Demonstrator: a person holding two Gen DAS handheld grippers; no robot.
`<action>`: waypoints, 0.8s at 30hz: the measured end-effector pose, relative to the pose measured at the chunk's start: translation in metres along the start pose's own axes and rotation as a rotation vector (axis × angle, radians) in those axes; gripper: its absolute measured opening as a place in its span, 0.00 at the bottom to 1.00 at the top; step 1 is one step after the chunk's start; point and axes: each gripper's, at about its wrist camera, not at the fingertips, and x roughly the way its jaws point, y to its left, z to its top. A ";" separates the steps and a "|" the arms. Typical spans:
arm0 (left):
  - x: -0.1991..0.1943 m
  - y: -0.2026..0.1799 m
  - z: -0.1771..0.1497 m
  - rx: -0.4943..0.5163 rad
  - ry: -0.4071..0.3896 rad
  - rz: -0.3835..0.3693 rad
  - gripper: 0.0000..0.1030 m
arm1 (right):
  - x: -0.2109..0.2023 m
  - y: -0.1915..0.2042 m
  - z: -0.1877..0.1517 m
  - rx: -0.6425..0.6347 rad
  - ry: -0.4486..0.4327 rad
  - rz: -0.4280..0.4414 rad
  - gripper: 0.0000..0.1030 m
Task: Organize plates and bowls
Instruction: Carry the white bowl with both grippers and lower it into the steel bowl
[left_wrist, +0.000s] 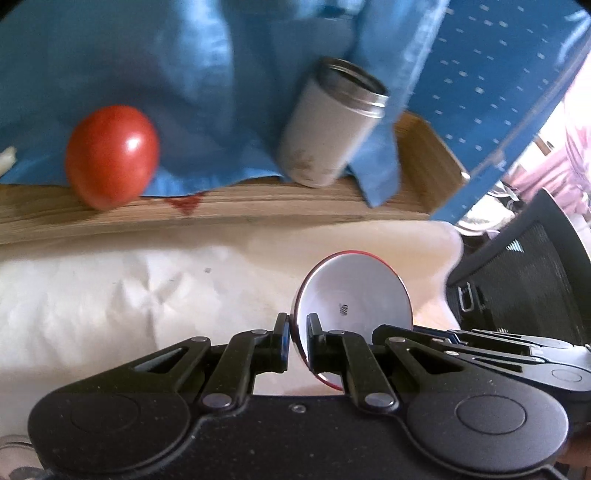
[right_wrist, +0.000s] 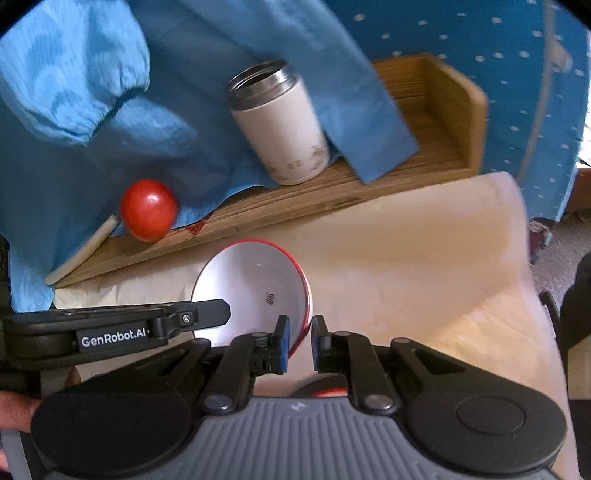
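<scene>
Cream-covered counter with a wooden tray at its far edge

Ahead of the left claw (left_wrist: 297, 345), a pale cream sheet (left_wrist: 129, 288) covers the counter, creased and falling away at its right end. Beyond it, farther from the claw, lies a wooden tray (left_wrist: 258, 206) with a raised wall at its right end. On the tray, a crumpled blue cloth (left_wrist: 184, 92) spreads over its back part; a red tomato (left_wrist: 112, 166) sits far left of the claw, and a white steel-rimmed canister (left_wrist: 328, 125) stands tilted ahead, slightly right. In the right wrist view a pale stick (right_wrist: 83, 254) lies just left of the tomato.
</scene>
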 end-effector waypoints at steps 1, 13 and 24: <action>-0.001 -0.004 -0.002 0.008 0.002 -0.006 0.08 | -0.004 -0.003 -0.002 0.006 -0.004 -0.003 0.13; 0.007 -0.048 -0.022 0.111 0.057 -0.052 0.08 | -0.045 -0.039 -0.031 0.074 -0.034 -0.039 0.13; 0.006 -0.065 -0.041 0.169 0.121 -0.045 0.09 | -0.052 -0.052 -0.053 0.104 0.015 -0.028 0.14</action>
